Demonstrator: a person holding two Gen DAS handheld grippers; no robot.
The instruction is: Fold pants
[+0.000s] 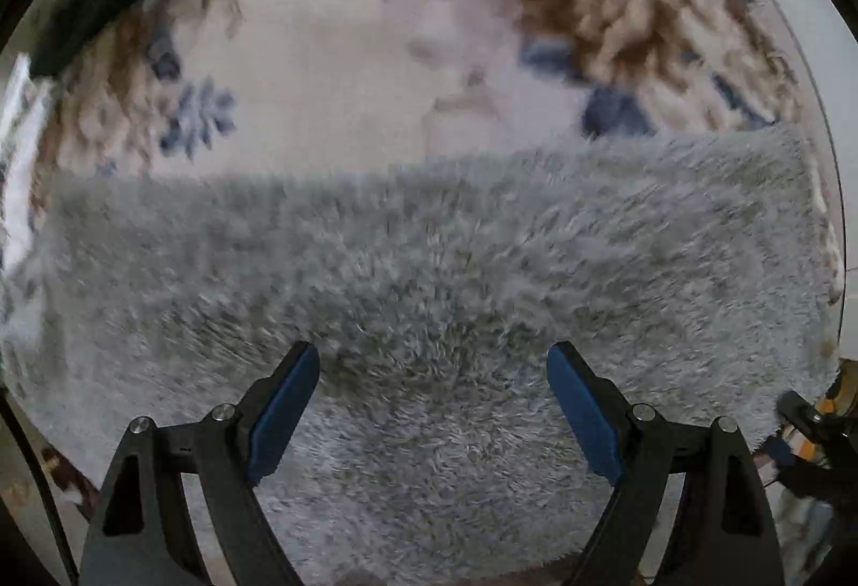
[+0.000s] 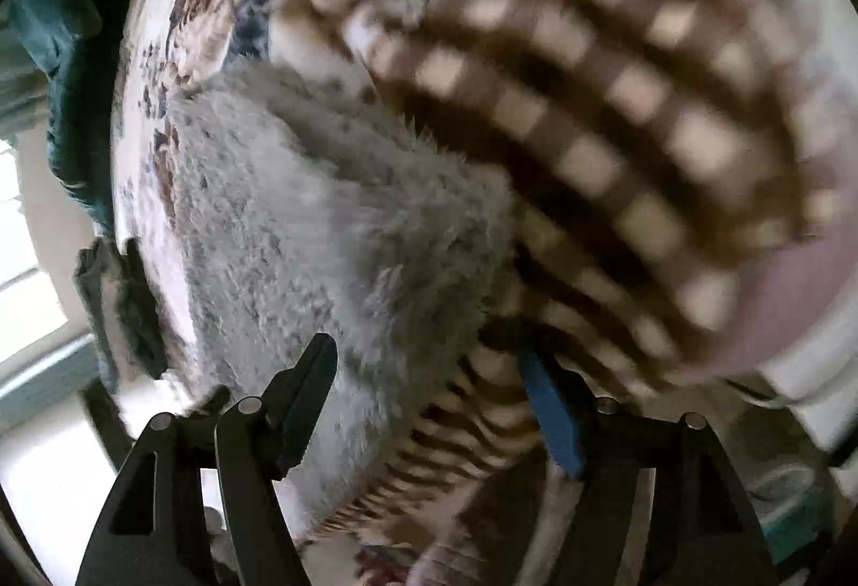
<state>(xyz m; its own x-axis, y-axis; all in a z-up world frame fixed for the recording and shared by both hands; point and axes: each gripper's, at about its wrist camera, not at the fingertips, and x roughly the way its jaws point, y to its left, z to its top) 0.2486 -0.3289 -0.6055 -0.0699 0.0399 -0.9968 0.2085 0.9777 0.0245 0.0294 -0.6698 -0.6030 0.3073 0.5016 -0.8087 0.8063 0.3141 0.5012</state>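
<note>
Left wrist view looks steeply down, close over the grey fleece pants (image 1: 429,275); right wrist view, tilted, shares them (image 2: 322,232) and the floral bedspread (image 1: 332,28).

Both pictures round, black corners, edges bent like fishbowl. Soft daylight, not dim. Left wrist view: grey fluffy pants (image 1: 429,275) smeared by motion blur, flowered bedspread (image 1: 332,23) behind pants blurry too; left tool (image 1: 433,361) sharp. Right wrist view: brown checked cloth (image 2: 606,114) very blurry, close to lens. Bright white window (image 2: 27,296) left of pants glares, washed out. Right tool (image 2: 429,361) dark, sharp.
</note>
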